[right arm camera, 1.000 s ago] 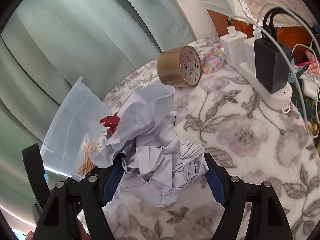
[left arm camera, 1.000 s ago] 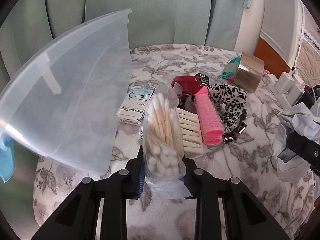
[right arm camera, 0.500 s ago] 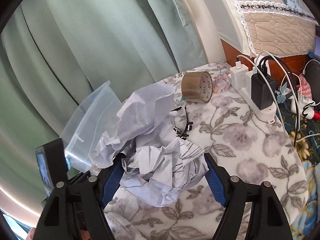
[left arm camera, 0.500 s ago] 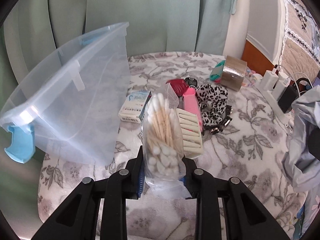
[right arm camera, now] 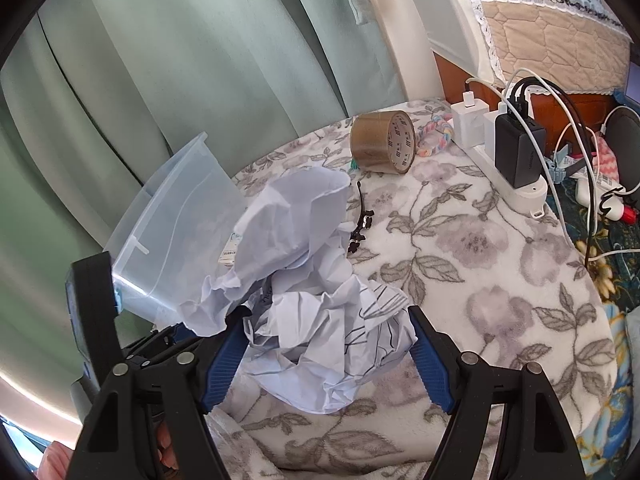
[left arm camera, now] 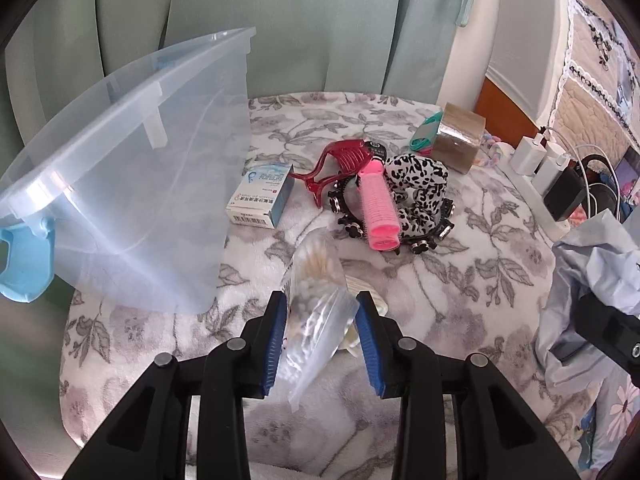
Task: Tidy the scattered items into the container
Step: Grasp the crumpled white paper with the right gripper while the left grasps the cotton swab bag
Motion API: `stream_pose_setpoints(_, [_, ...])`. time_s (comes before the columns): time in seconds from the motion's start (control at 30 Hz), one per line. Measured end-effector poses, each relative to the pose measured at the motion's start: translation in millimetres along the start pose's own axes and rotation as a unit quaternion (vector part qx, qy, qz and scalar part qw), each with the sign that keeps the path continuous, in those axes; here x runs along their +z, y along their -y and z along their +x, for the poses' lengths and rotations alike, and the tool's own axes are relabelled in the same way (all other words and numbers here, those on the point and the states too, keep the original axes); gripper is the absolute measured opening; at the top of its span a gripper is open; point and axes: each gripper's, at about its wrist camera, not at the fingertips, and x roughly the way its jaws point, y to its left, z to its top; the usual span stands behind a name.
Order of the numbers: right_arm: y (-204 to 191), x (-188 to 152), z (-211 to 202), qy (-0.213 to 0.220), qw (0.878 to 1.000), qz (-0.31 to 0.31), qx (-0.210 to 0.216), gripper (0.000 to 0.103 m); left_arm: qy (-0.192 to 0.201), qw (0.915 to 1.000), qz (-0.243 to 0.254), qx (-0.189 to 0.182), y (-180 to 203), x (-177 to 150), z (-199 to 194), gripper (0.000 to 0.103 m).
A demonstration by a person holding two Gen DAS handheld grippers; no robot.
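Left wrist view: left gripper [left arm camera: 322, 320], jaws opening, bag of cotton swabs [left arm camera: 316, 300] blurred and loose between them above the desk [left arm camera: 140, 332], long axis running away from the jaws; clear container [left arm camera: 132, 200] lies up and left, tilted, nearer this hand. Loose: one medicine box [left arm camera: 262, 199], one red claw clip [left arm camera: 340, 164], one pink roller [left arm camera: 378, 212], one leopard scrunchie [left arm camera: 420, 184], one tape roll [left arm camera: 458, 142]. Right wrist view: right gripper [right arm camera: 326, 354], jaws wide, clamped on one crumpled paper wad [right arm camera: 320, 308]; container to its left.
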Motion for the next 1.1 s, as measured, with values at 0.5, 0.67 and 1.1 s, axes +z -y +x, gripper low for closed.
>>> stream_pose_setpoints(0.5, [28.5,-2.7,27.0,-0.035,0.999,0.036,0.014,0.079,-0.027,0.9986,-0.02,0.041,-10.5,4.5,24.5,0.026])
stream_pose_setpoints(0.67, [38.2,0.8,31.5,-0.037,0.998,0.047,0.014,0.079,-0.018,0.999,-0.025,0.033,-12.5,6.8,18.7,0.025])
stream_pose_setpoints(1.1, [31.8,-0.2,26.3,-0.032,0.999,0.036,0.008,0.079,-0.032,0.9992,-0.023,0.012,-15.8,0.0,18.2,0.034])
